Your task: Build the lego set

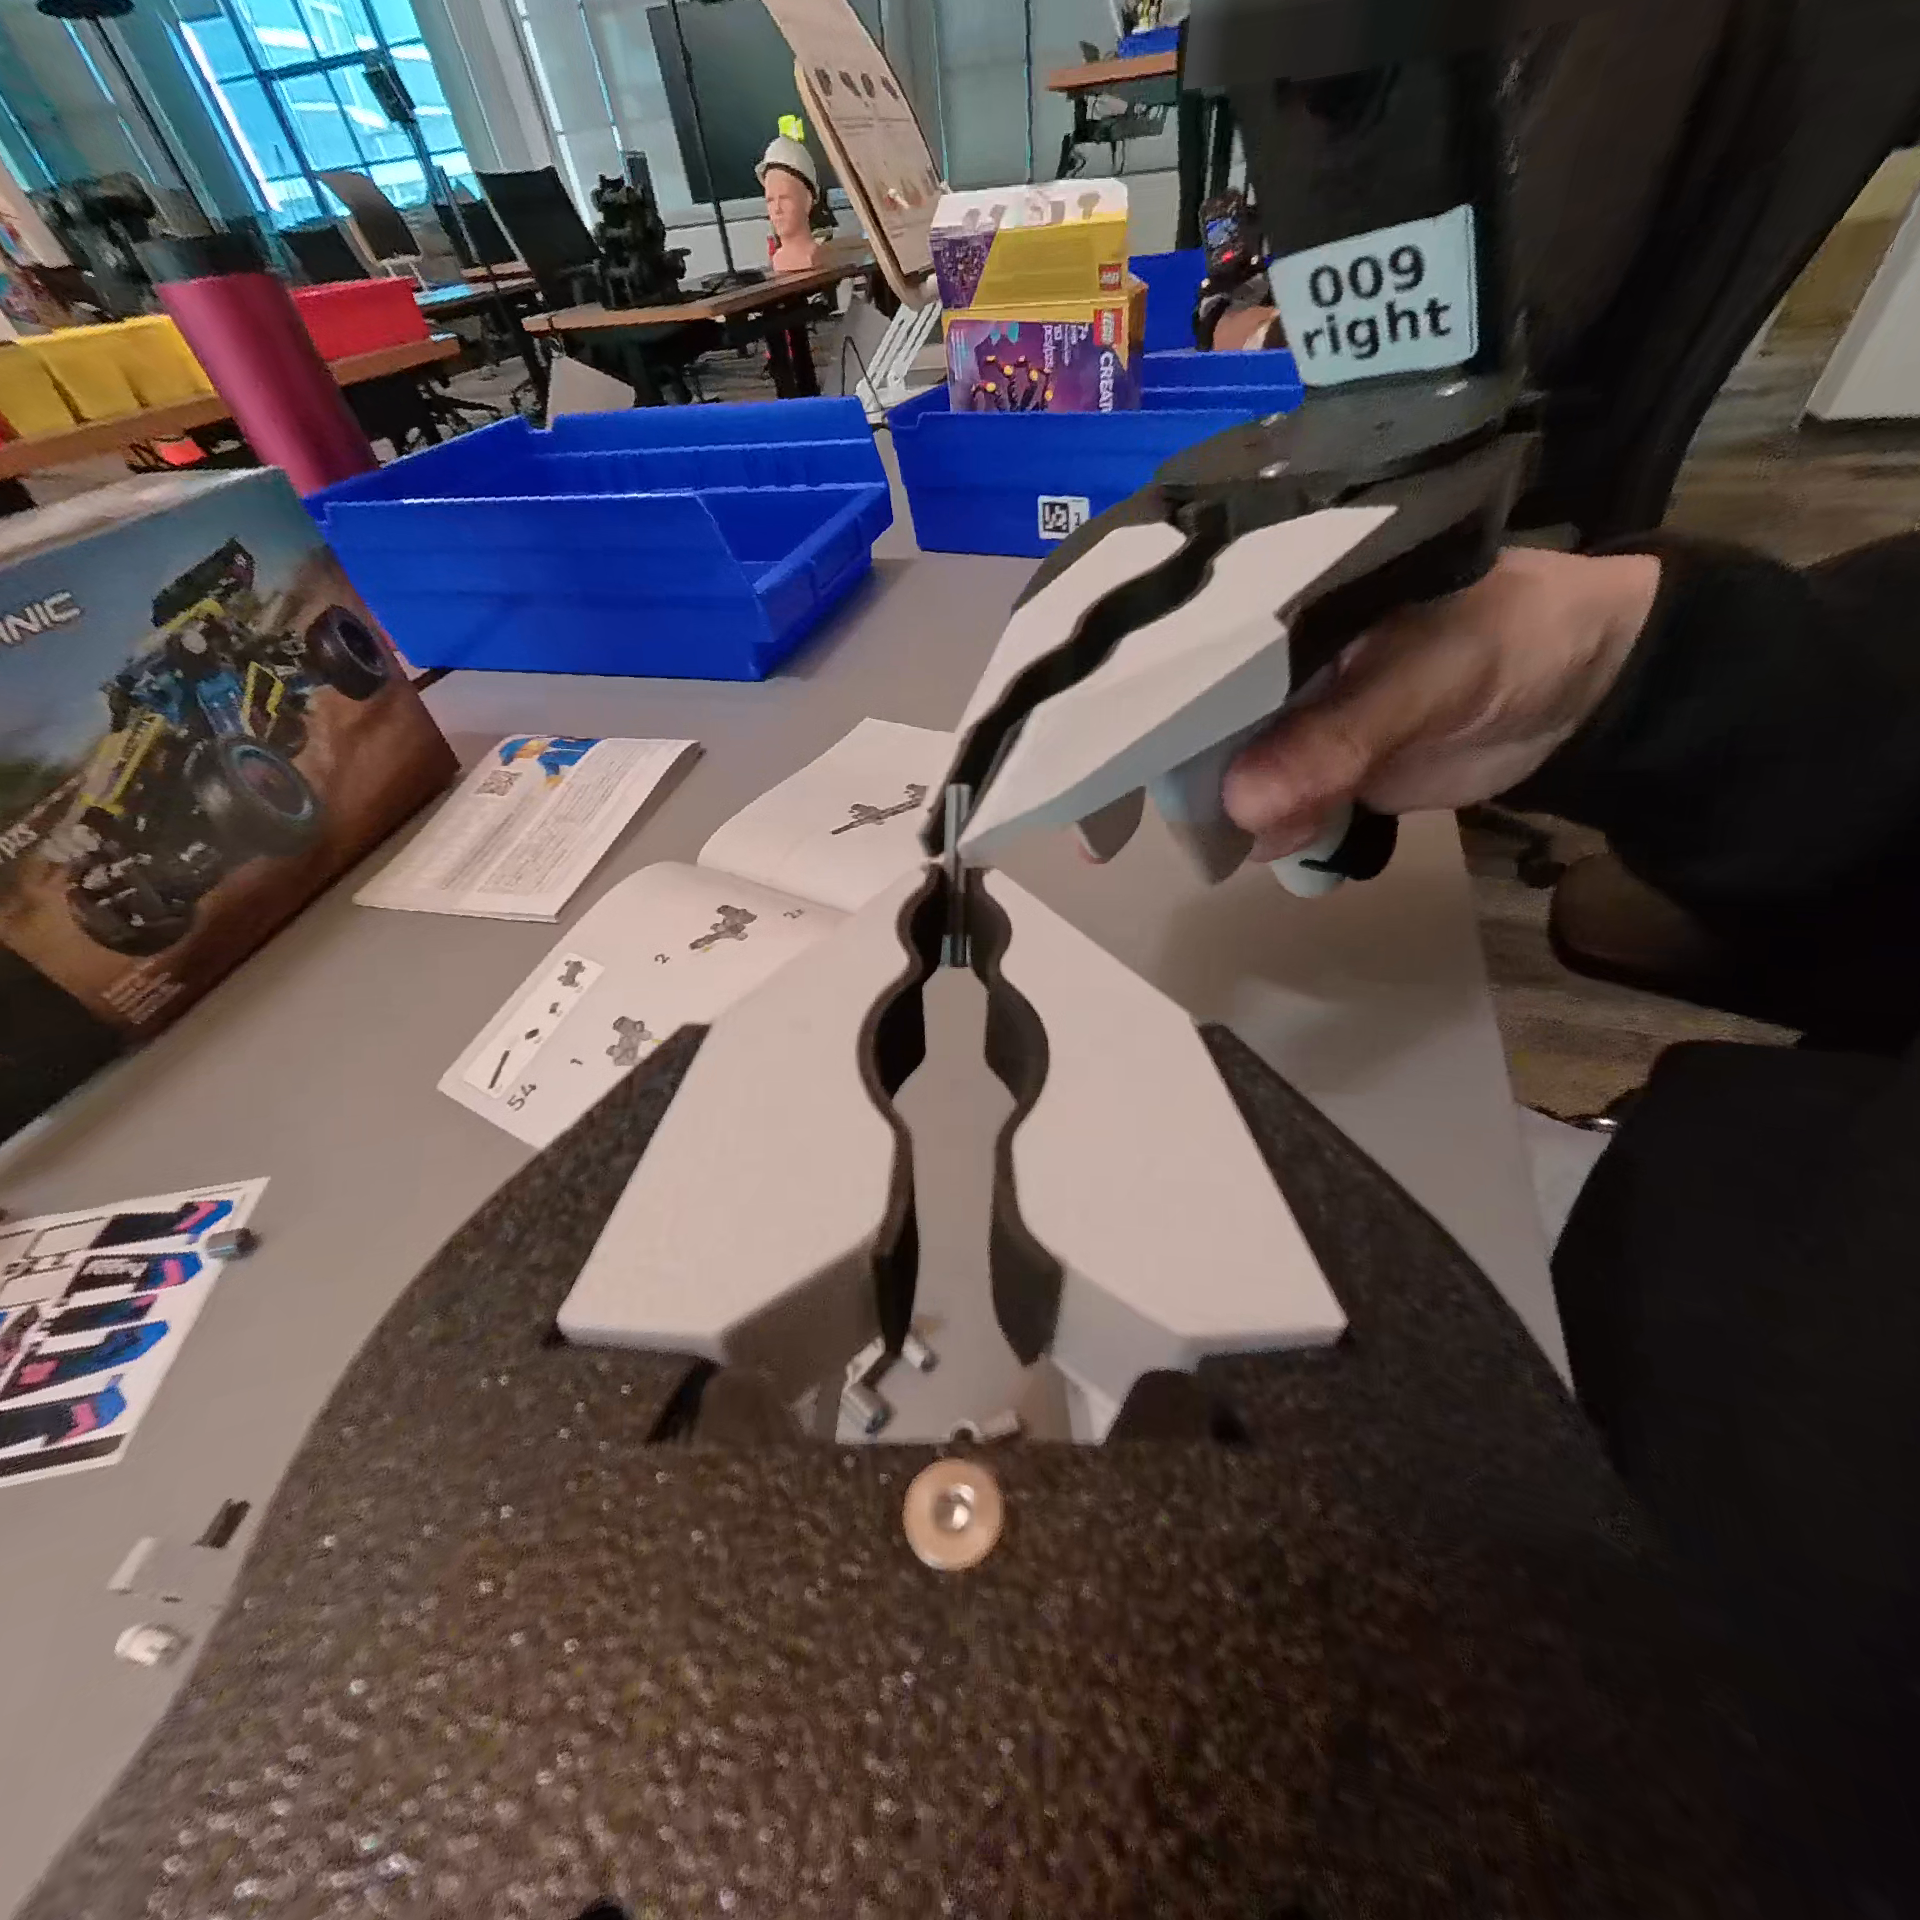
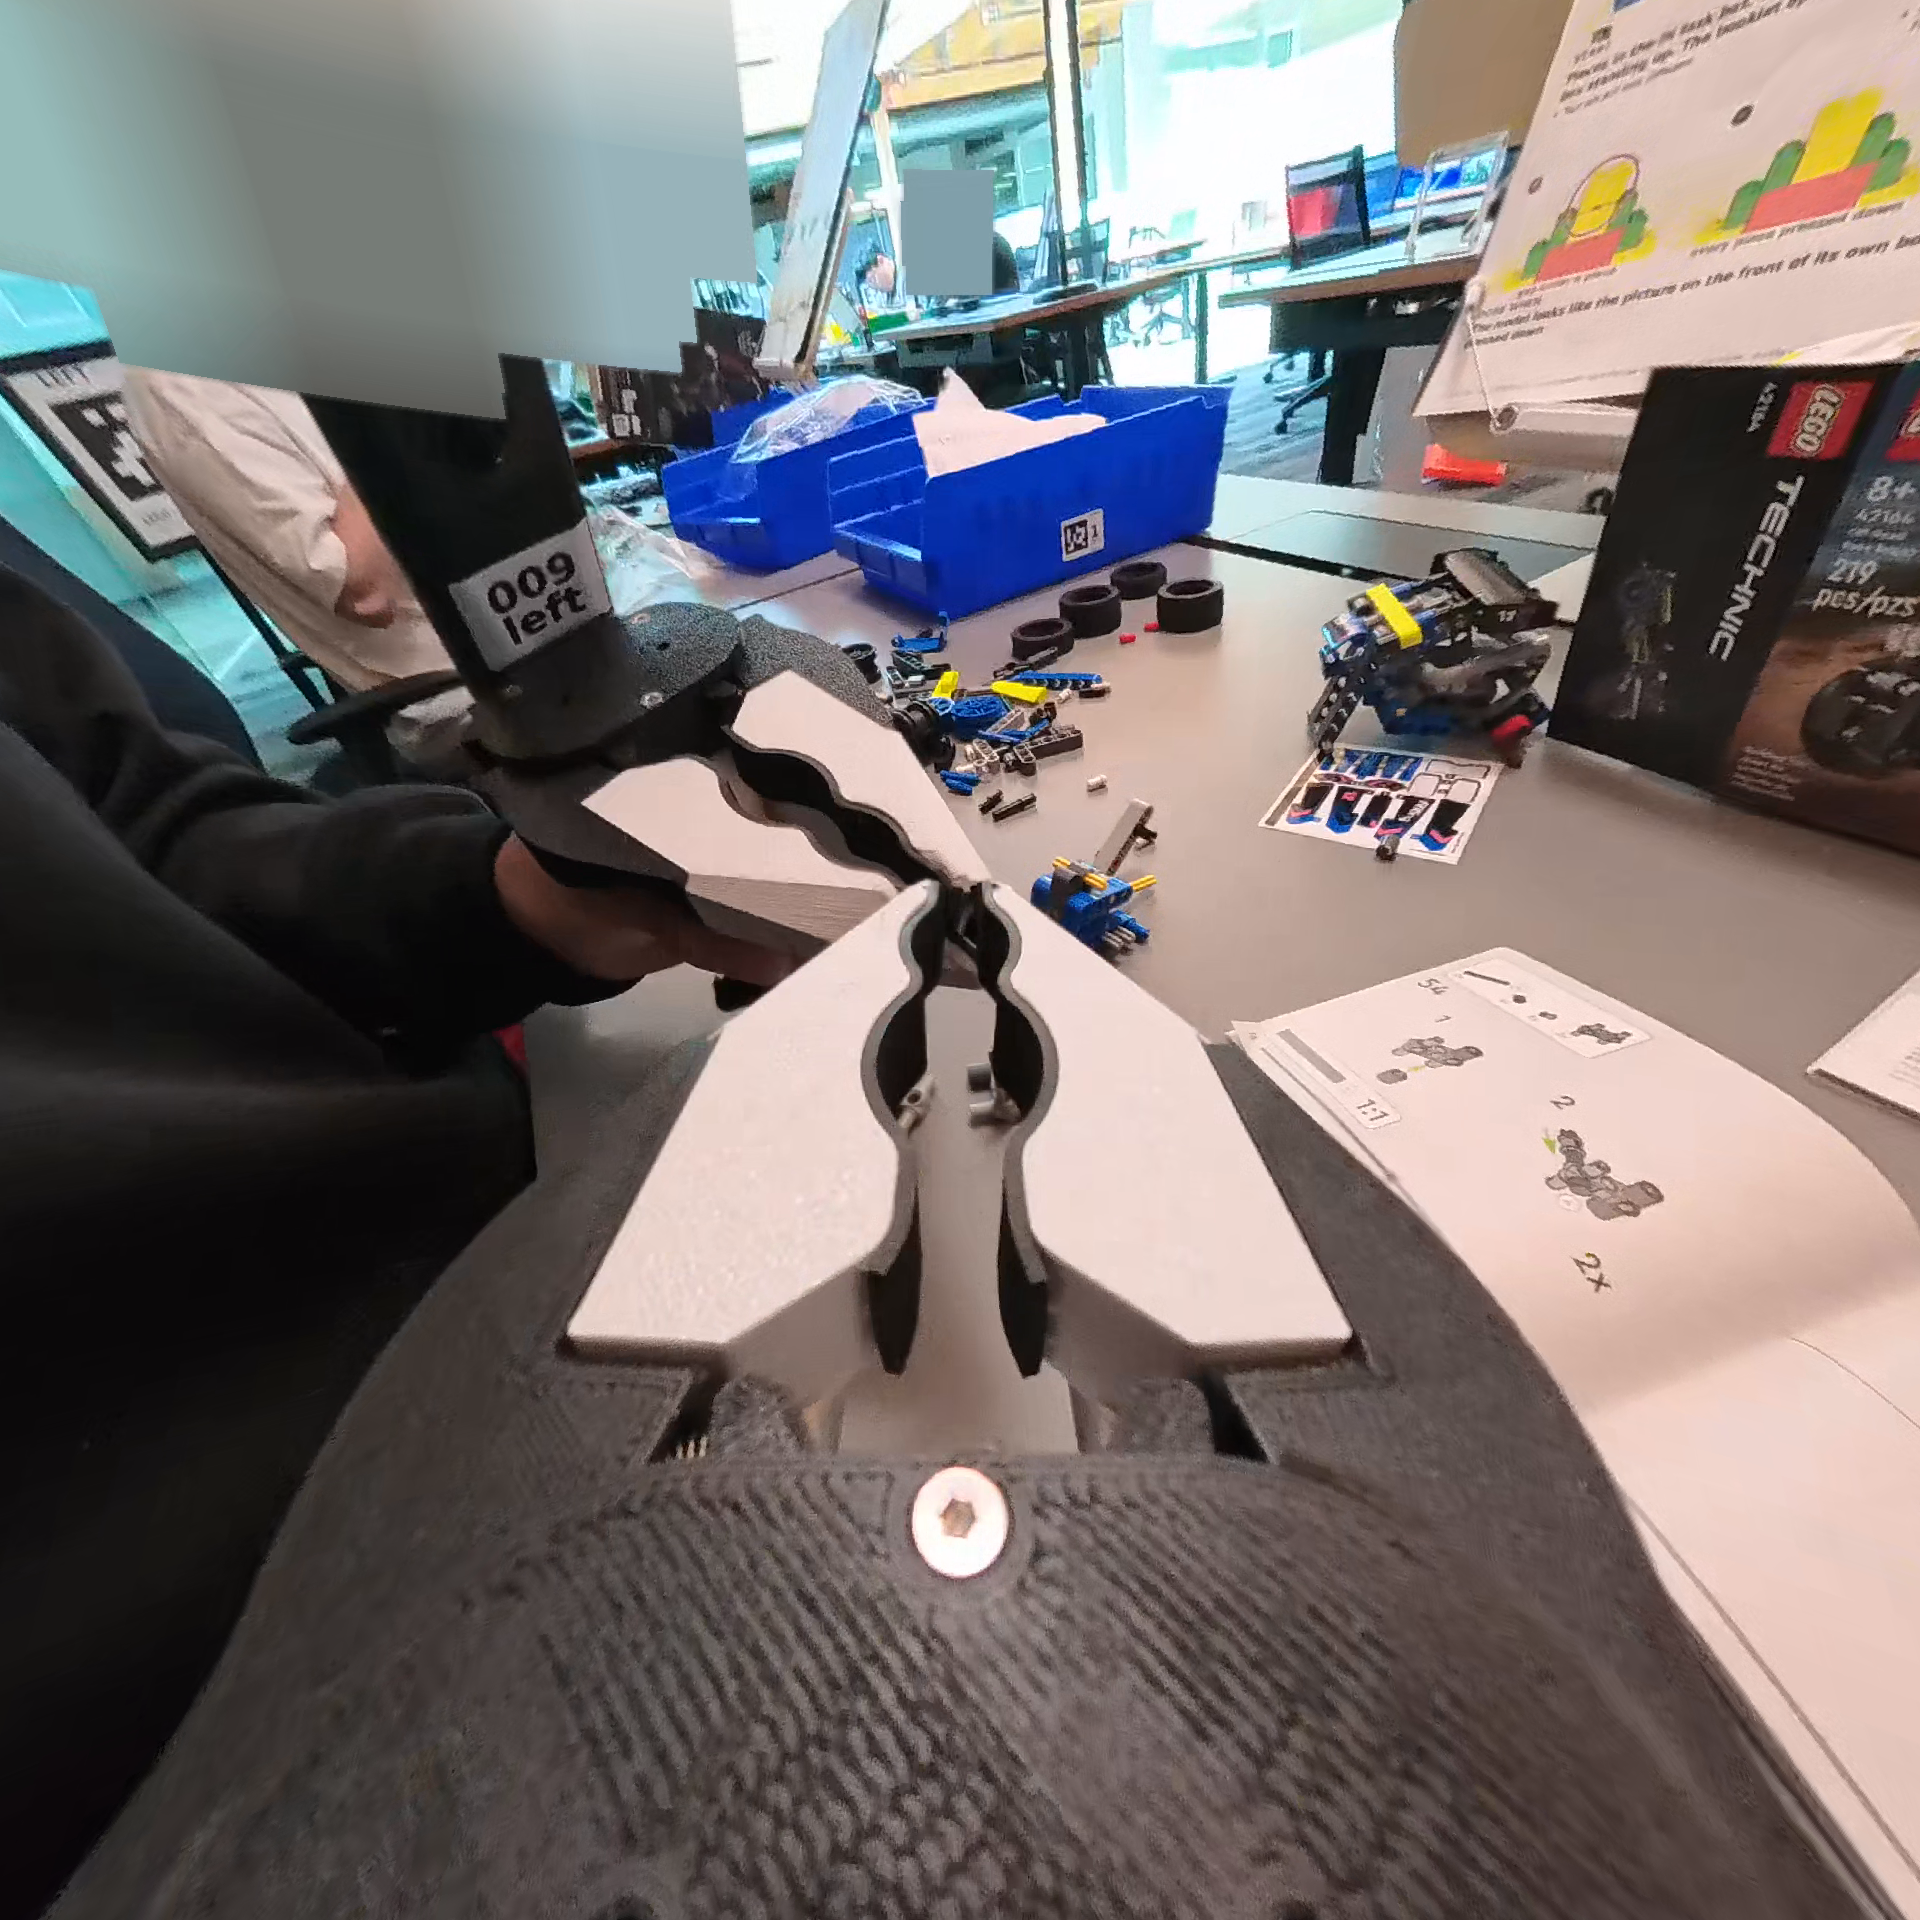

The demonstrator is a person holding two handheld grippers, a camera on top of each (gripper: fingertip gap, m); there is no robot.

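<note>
My left gripper (image 1: 951, 883) is shut on a thin black axle (image 1: 957, 920), which stands upright between its tips above the table. My right gripper (image 1: 951, 831) comes in from the upper right and pinches the axle's upper end. In the right wrist view my right gripper (image 2: 958, 902) meets my left gripper (image 2: 971, 881) tip to tip, with the dark axle (image 2: 964, 930) between them. A small blue sub-assembly (image 2: 1096, 896) lies just beyond the tips. The part-built model (image 2: 1434, 655) stands farther right. The open instruction booklet (image 1: 665, 977) lies under the grippers.
Loose pieces (image 2: 987, 717) and black tyres (image 2: 1132, 603) lie mid-table. A sticker sheet (image 2: 1382, 805) lies by the set box (image 2: 1766, 592). Blue bins (image 1: 613, 540) stand at the back. Small grey pieces (image 2: 982, 1091) lie under my right gripper, and others (image 1: 177, 1569) near the left edge. Both grippers' tips are close together, under 4 cm apart.
</note>
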